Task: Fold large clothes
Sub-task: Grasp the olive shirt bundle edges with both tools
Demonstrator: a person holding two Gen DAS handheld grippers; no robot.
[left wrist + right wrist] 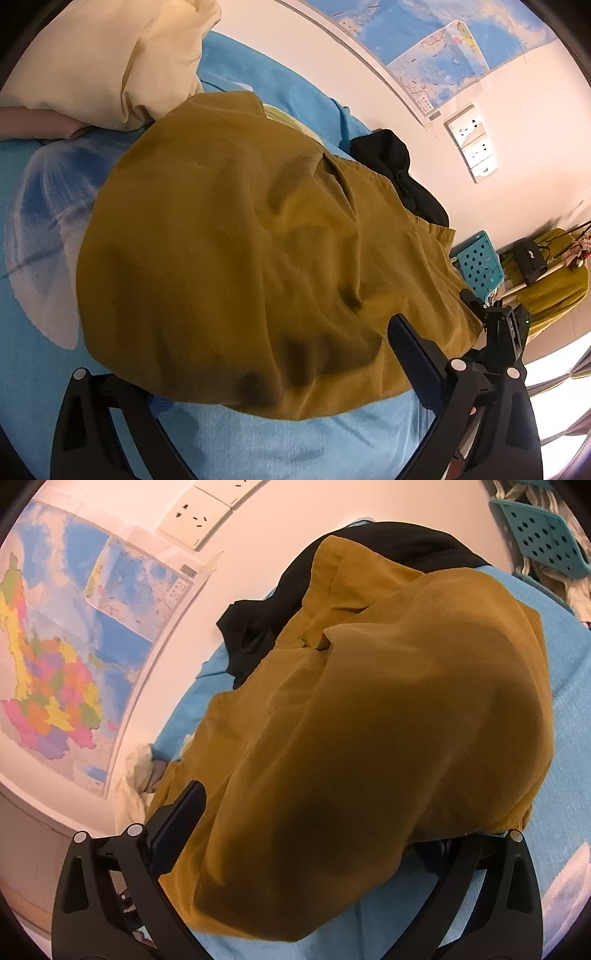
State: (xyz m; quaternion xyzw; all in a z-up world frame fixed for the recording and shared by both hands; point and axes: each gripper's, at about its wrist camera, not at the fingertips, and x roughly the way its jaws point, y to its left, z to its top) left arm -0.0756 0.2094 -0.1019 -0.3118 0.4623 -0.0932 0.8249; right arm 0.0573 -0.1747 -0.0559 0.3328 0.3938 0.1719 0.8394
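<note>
A large mustard-yellow garment [240,240] lies bunched on the blue sheet [266,446] of a bed. My left gripper [273,362] stands open at the garment's near edge. Its right finger [417,358] rests on top of the cloth, and its left finger is covered by the hem. In the right wrist view the same garment [388,720] fills the middle. My right gripper [317,812] is open wide, its left finger [177,827] bare beside the cloth and its right finger hidden under the fabric. Neither gripper's pads press on the cloth.
A black garment [399,166] [332,572] lies at the far end against the wall. A cream pillow [122,62] sits at the bed's corner. A teal perforated stool [476,262] [543,539] stands beside the bed. A map [55,664] hangs on the wall.
</note>
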